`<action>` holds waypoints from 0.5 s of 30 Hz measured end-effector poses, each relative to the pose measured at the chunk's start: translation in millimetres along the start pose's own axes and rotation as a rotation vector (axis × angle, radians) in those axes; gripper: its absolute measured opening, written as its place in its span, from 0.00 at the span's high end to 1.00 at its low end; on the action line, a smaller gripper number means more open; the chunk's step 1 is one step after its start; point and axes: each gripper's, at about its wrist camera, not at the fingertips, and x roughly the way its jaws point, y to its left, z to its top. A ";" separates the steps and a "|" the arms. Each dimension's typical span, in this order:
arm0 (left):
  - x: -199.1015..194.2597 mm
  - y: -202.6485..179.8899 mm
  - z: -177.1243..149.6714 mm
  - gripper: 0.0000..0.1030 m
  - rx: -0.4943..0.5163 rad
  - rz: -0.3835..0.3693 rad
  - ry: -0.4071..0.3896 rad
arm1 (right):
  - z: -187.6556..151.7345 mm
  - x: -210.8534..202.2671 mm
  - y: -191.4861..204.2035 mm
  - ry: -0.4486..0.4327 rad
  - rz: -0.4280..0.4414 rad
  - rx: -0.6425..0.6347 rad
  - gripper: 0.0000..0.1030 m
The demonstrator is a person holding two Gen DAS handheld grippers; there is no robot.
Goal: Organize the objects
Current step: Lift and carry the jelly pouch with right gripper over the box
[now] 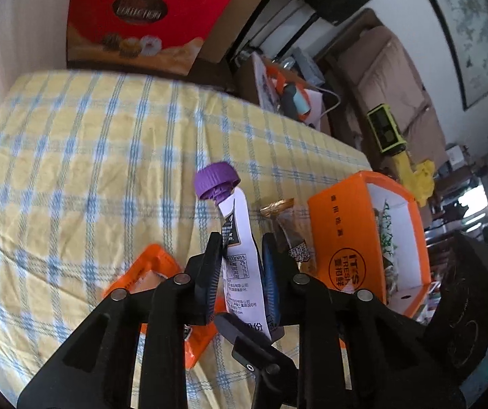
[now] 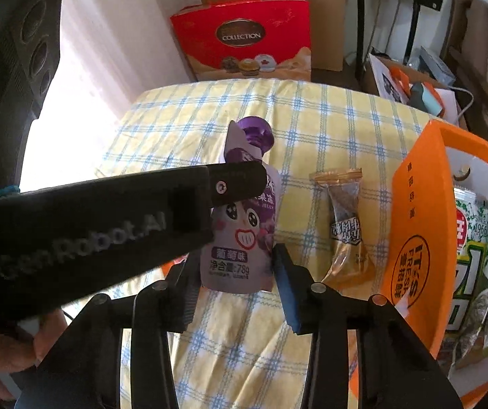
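My left gripper (image 1: 240, 252) is shut on a grape jelly pouch (image 1: 240, 255) with a purple cap (image 1: 216, 180), held upright above the checked tablecloth. In the right wrist view the same pouch (image 2: 240, 235) hangs between the open fingers of my right gripper (image 2: 235, 266), with the left gripper's black body (image 2: 107, 221) crossing in from the left. A brown snack packet (image 2: 344, 225) lies on the cloth to the right; it also shows in the left wrist view (image 1: 291, 231). An orange box (image 2: 417, 225) stands at the right with snack bags inside.
An orange packet (image 1: 152, 269) lies on the yellow checked tablecloth (image 1: 90, 170) under my left gripper. A red chocolate box (image 2: 244, 34) and cardboard boxes stand beyond the far edge. Clutter and a sofa (image 1: 390, 78) fill the right side.
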 end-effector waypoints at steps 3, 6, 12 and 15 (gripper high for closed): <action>5.2 1.3 1.2 0.75 -0.016 0.000 0.016 | -0.8 1.1 -6.5 0.003 0.031 0.045 0.58; 11.2 0.7 3.9 0.68 -0.009 0.012 0.025 | -1.8 4.5 -4.8 0.009 0.027 0.037 0.56; 25.3 10.4 4.8 0.68 -0.013 0.021 0.055 | -4.1 17.0 -1.3 0.013 0.006 0.021 0.48; 28.2 12.3 2.3 0.75 0.005 -0.015 0.059 | -4.0 17.3 -0.8 0.005 0.003 0.008 0.49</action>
